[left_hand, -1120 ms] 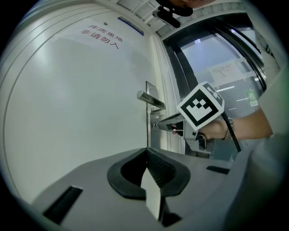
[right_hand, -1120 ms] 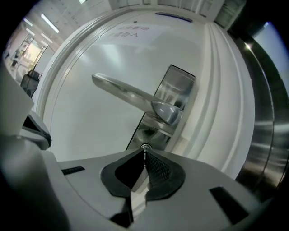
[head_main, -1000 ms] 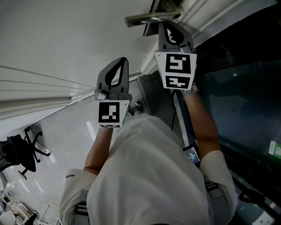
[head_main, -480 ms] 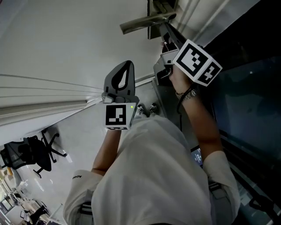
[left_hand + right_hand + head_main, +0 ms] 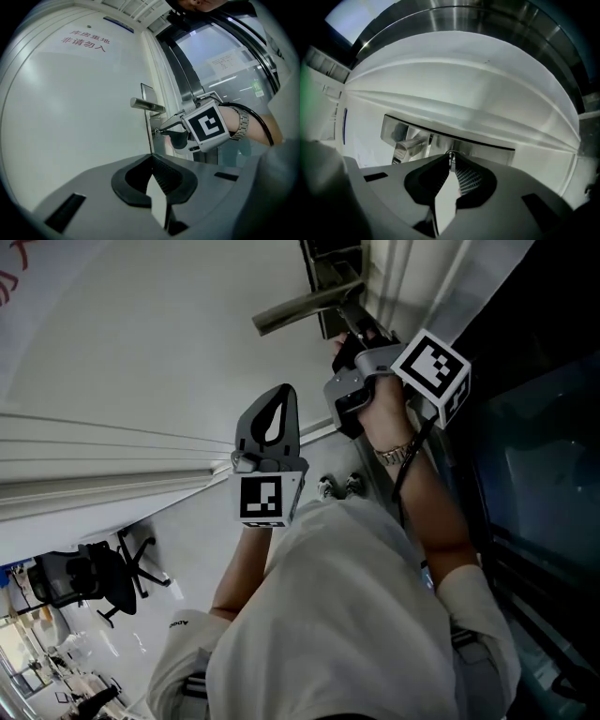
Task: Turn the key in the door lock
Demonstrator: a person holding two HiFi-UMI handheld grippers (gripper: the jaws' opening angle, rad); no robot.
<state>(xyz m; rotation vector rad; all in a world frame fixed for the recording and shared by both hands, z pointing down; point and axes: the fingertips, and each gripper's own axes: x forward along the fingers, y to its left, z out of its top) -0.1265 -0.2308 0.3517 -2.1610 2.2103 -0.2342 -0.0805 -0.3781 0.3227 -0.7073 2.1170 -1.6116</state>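
Observation:
The key (image 5: 450, 158) is a thin metal blade sticking out of the lock plate (image 5: 440, 138) just below the lever handle (image 5: 300, 307). My right gripper (image 5: 349, 334) is shut on the key, rolled onto its side so that its marker cube (image 5: 429, 371) sits to the right. From the left gripper view the same gripper (image 5: 160, 132) pinches the key (image 5: 155, 134) under the handle (image 5: 147, 105). My left gripper (image 5: 279, 392) hangs lower left of the lock, off the white door (image 5: 141, 334), shut with nothing in it (image 5: 151, 157).
A steel door frame and dark glass panel (image 5: 534, 456) run along the right. The door carries a red printed sign (image 5: 84, 41). A black office chair (image 5: 84, 582) stands on the pale floor far below left. The person's torso fills the lower middle.
The right gripper has rolled about a quarter turn on the key; its marker cube swung from facing the camera to the right side. The left gripper has barely moved.

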